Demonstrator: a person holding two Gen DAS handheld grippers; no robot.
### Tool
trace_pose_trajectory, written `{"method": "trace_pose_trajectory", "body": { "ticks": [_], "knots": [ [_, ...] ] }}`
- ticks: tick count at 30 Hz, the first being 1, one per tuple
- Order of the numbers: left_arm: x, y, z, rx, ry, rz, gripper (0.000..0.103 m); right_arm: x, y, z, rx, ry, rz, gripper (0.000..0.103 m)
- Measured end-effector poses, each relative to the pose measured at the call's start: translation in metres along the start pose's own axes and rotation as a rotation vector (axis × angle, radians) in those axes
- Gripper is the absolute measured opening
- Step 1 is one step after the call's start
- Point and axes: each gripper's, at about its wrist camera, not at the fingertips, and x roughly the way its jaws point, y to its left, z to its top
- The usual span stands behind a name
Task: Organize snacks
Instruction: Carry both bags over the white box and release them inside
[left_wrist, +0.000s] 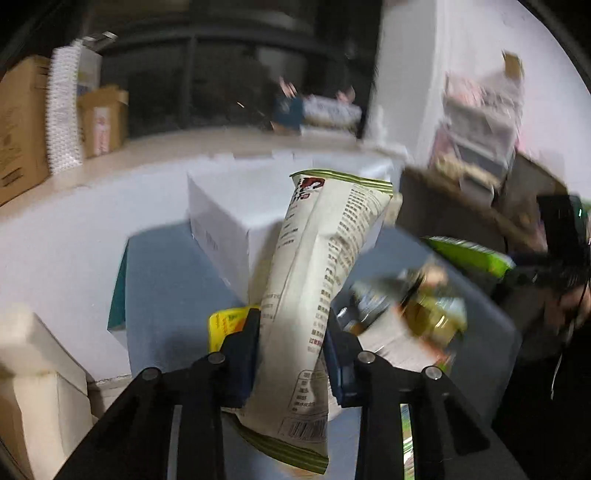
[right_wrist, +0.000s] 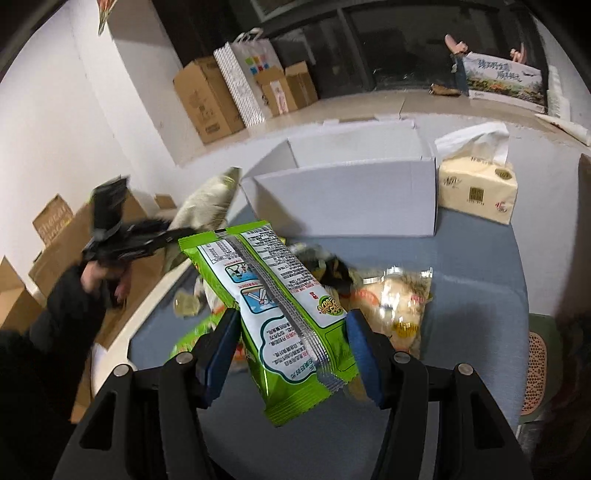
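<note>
**Operator:** Report the state of both grippers and the location of each load.

**Inspector:** The left gripper (left_wrist: 291, 334) is clamped on a tall cream snack bag (left_wrist: 314, 295) with a green-striped seal. Both pads press its lower half, and the bag stands nearly upright above the grey table (left_wrist: 166, 280). The right gripper (right_wrist: 291, 341) is clamped on a green snack packet (right_wrist: 273, 299). The packet lies back side up and slants away toward the far left.

**Operator:** Where is the receiving container?

**Inspector:** An open white cardboard box (right_wrist: 347, 199) stands at the far side of the table, beyond both loads. A tissue pack (right_wrist: 476, 192) sits just to its right. The remaining loose snacks (right_wrist: 391, 302) lie on the table between the grippers and the box. A yellow packet (left_wrist: 227, 325) shows just behind the left gripper's left finger.

**Operator:** Which step is in hand?

**Inspector:** Judged from the frames, this is the transfer step. Both items are lifted clear of the pile and neither has reached the box.

**Operator:** What does the next move call for?

**Inspector:** Carry each load over the near wall of the box, keeping the two grippers apart. Part the fingers only once the item is above the opening. The tall bag is gripped low, so it may swing or tip.
</note>
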Motion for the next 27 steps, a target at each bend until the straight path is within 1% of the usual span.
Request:
{"method": "trace_pose_trajectory", "body": {
  "ticks": [2, 4, 6, 8, 10, 12, 14, 16, 17, 20, 21, 25, 26, 27],
  "knots": [
    [-0.006, -0.011, 0.008, -0.046, -0.042, 0.032, 0.035, -0.003, 0.002, 0.008, 0.013, -0.036, -0.013, 0.063],
    [-0.004, -0.024, 0.015, -0.096, -0.074, 0.045, 0.035, -0.009, 0.004, 0.019, 0.029, -0.094, -0.033, 0.063],
    [-0.003, -0.032, 0.031, -0.128, -0.1, 0.064, 0.035, -0.014, 0.006, 0.03, 0.039, -0.146, -0.059, 0.063],
    [0.005, -0.035, 0.049, -0.14, -0.116, 0.064, 0.035, -0.017, 0.008, 0.044, 0.048, -0.187, -0.085, 0.063],
    [0.009, -0.04, 0.071, -0.134, -0.125, 0.086, 0.035, -0.017, 0.009, 0.063, 0.048, -0.219, -0.13, 0.063],
    [0.018, -0.039, 0.094, -0.146, -0.128, 0.098, 0.035, -0.015, 0.006, 0.082, 0.051, -0.24, -0.152, 0.063],
    [0.033, -0.031, 0.117, -0.157, -0.129, 0.118, 0.035, -0.011, 0.0, 0.101, 0.064, -0.263, -0.164, 0.063],
    [0.047, -0.026, 0.135, -0.172, -0.121, 0.121, 0.035, -0.001, -0.014, 0.127, 0.116, -0.274, -0.162, 0.063],
    [0.057, -0.02, 0.145, -0.184, -0.118, 0.122, 0.035, 0.003, -0.018, 0.134, 0.128, -0.27, -0.167, 0.063],
    [0.085, -0.006, 0.166, -0.202, -0.083, 0.17, 0.035, 0.022, -0.033, 0.163, 0.15, -0.254, -0.193, 0.063],
    [0.094, -0.003, 0.171, -0.202, -0.069, 0.187, 0.035, 0.033, -0.038, 0.175, 0.148, -0.234, -0.213, 0.063],
    [0.13, 0.011, 0.183, -0.233, -0.018, 0.241, 0.037, 0.068, -0.055, 0.196, 0.163, -0.18, -0.274, 0.065],
    [0.137, 0.015, 0.183, -0.235, -0.007, 0.264, 0.04, 0.08, -0.06, 0.199, 0.169, -0.157, -0.281, 0.067],
    [0.148, 0.02, 0.184, -0.25, 0.019, 0.291, 0.058, 0.092, -0.063, 0.2, 0.172, -0.122, -0.283, 0.073]
  ]
}}
